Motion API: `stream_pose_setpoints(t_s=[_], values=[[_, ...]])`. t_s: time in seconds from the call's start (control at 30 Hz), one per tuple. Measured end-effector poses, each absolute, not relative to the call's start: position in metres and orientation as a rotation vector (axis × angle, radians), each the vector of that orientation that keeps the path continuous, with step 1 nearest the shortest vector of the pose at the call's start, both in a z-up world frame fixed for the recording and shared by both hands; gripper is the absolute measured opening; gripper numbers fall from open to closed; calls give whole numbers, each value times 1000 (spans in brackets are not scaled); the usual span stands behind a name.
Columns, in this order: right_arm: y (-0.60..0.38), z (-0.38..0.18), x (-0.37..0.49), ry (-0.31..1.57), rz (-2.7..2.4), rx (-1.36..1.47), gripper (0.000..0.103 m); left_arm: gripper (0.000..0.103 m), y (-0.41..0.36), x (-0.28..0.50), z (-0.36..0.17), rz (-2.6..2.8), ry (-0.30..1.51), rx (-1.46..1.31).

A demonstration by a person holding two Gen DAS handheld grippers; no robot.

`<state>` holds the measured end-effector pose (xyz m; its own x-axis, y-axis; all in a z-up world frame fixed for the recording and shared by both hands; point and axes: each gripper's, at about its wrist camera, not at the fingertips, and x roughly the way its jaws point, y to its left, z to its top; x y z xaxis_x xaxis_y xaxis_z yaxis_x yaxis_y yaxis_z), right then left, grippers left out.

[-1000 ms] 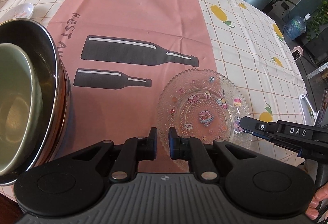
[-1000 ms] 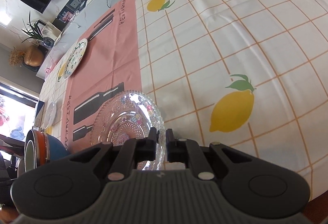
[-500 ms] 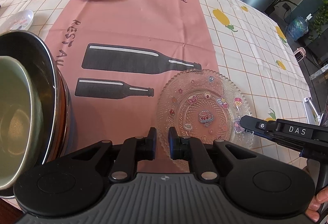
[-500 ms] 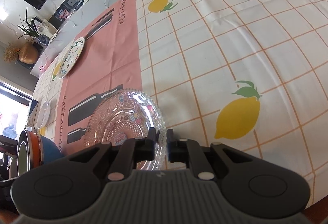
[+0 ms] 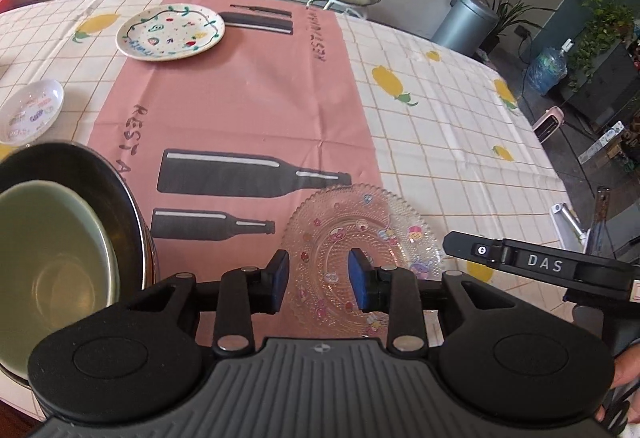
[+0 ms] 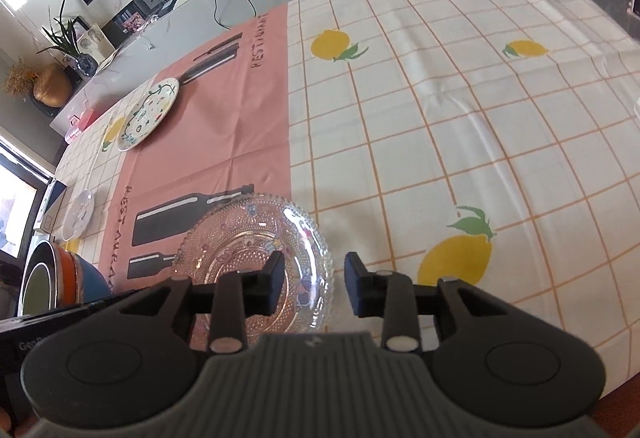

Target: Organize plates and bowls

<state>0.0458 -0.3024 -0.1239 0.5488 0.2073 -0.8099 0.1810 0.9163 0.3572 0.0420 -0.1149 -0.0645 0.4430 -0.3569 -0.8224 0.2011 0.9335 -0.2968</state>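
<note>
My left tongs stand spread, their jaws having just been opening, with nothing pinched; the clear glass plate lies flat on the table below and beyond the blue pads, not touched by them. My right tongs are likewise spread, jaws just opened, empty; the same glass plate shows under the left finger, its rim lying free in the gap. The plate rests near the table's near edge, straddling the border where the pink runner meets the lemon-checked tablecloth. From the left view I see the right tool's black body reaching in over the plate's right side, apart from it. At the near left edge sits a stack of bowls: a pale green one nested in a dark metal one, with orange and blue rims below it in the right view. A painted white plate lies toward the far edge on the runner's left border. A small white dish sits by the left edge.
</note>
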Motion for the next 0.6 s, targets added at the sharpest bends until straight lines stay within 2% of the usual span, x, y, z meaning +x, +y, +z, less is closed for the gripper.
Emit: stream_pose_setpoints(t_s=[0.37, 0.6], values=[[-265, -82, 67, 971, 95, 331, 37, 37, -59, 60, 3, -406, 957, -180], [-236, -69, 101, 988, 142, 303, 39, 37, 0, 96, 23, -365, 932, -207]])
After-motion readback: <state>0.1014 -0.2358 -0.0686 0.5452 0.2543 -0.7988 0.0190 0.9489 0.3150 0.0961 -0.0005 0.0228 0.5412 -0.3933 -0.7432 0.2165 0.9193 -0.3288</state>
